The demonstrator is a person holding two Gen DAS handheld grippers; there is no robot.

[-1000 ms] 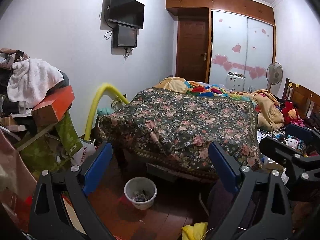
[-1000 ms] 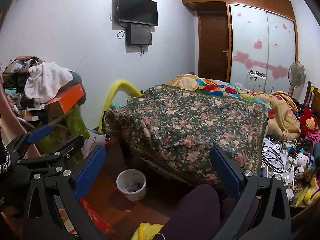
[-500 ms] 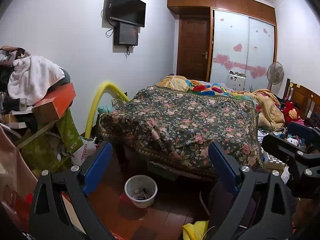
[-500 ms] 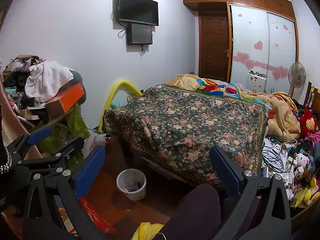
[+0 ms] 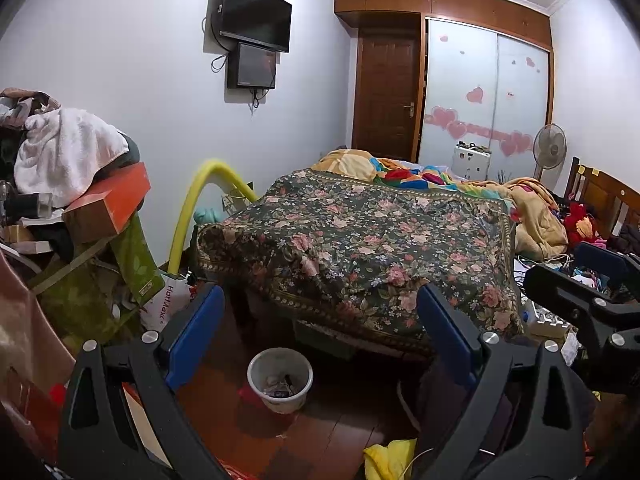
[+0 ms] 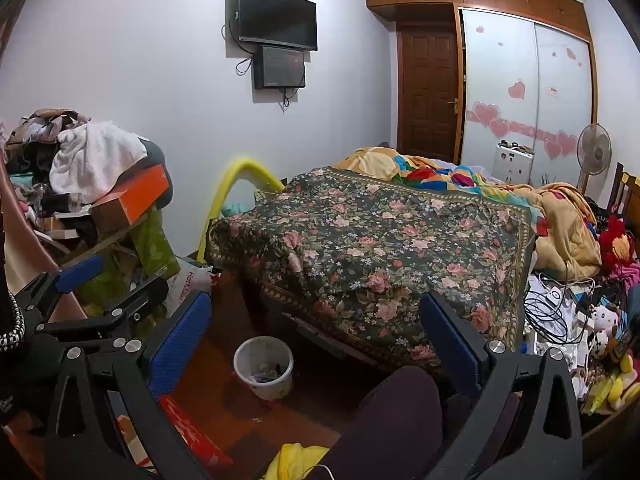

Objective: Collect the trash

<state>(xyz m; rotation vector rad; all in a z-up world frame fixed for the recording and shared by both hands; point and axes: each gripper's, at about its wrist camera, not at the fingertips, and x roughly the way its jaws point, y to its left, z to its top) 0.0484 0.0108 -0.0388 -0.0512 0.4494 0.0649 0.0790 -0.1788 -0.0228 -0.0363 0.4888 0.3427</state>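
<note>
both grippers are held up in the air over the wooden floor (image 5: 320, 432), pointing toward the bed, and neither one holds or touches anything. the left gripper (image 5: 320, 328) has its blue-padded fingers (image 5: 194, 330) spread wide apart, with nothing between them but a view of the floor and the bed's near end. the right gripper (image 6: 316, 332) is spread just as wide, its blue pads (image 6: 178, 342) empty too; it also shows at the right edge of the left wrist view (image 5: 576, 280), beside the left one and apart from it. the trash bin (image 5: 280, 378), a small white bucket, stands upright on the floor just off the near edge of the bed, and in both views it falls in the gap between the open fingers, well below and beyond them; in the right wrist view (image 6: 263, 366) it sits nearer the left finger. small dark scraps lie inside it, too small to tell what they are. a crumpled yellow item (image 5: 390, 458) lies on the floor at the bottom edge of the left wrist view, nearer the camera than the bin. the bed is covered by a dark floral blanket (image 5: 372, 248) that hangs over its near edge. a white hotmax bag (image 5: 168, 304) rests on the floor at the left, against a cluttered pile topped with an orange box (image 5: 108, 206).
</note>
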